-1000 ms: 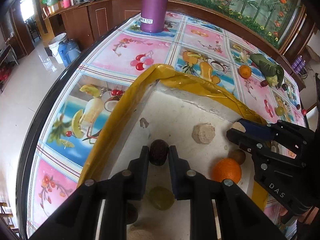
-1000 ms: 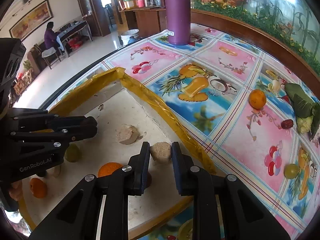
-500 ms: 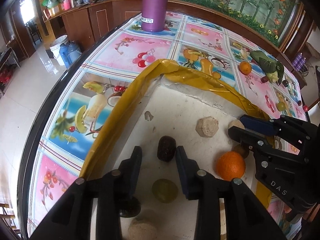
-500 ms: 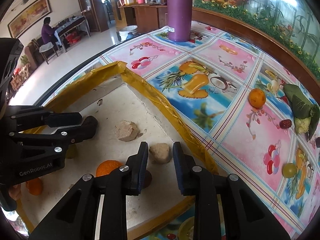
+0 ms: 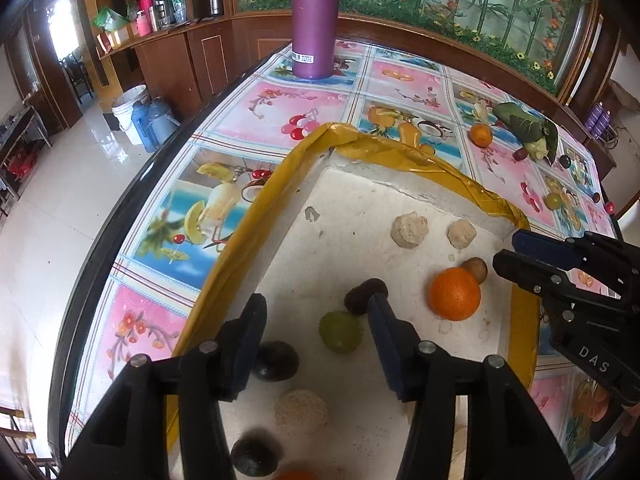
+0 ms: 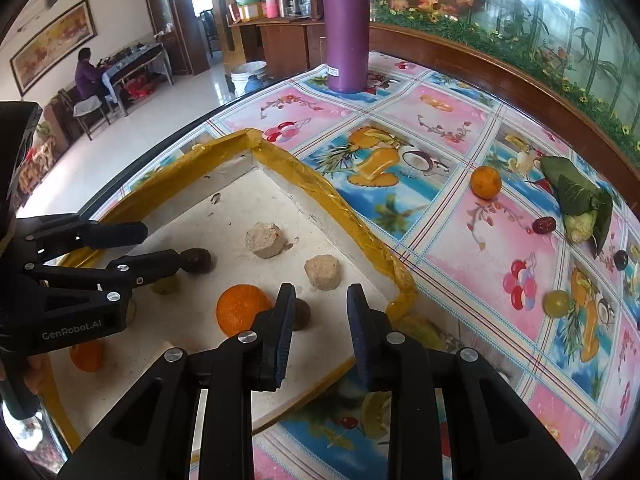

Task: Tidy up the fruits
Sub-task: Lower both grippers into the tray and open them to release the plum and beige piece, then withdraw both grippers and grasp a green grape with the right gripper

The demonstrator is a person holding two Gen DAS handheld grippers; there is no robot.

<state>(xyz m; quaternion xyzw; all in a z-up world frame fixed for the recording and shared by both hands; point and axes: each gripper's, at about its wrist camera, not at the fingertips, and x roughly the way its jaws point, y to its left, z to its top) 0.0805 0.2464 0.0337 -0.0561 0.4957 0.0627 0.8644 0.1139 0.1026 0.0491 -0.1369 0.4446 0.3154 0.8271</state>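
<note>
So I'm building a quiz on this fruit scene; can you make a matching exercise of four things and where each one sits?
Things:
1. large orange
2. purple bottle
3. green grape
4. leaf-wrapped bundle

Places:
A. standing upright at the far end of the table
B. inside the yellow-rimmed tray, beside a small brown fruit
C. on the tablecloth outside the tray, on a pink square to the right
D. lying on the tablecloth at the far right, next to a dark red fruit

Pairs: 1-B, 2-A, 3-C, 4-D
</note>
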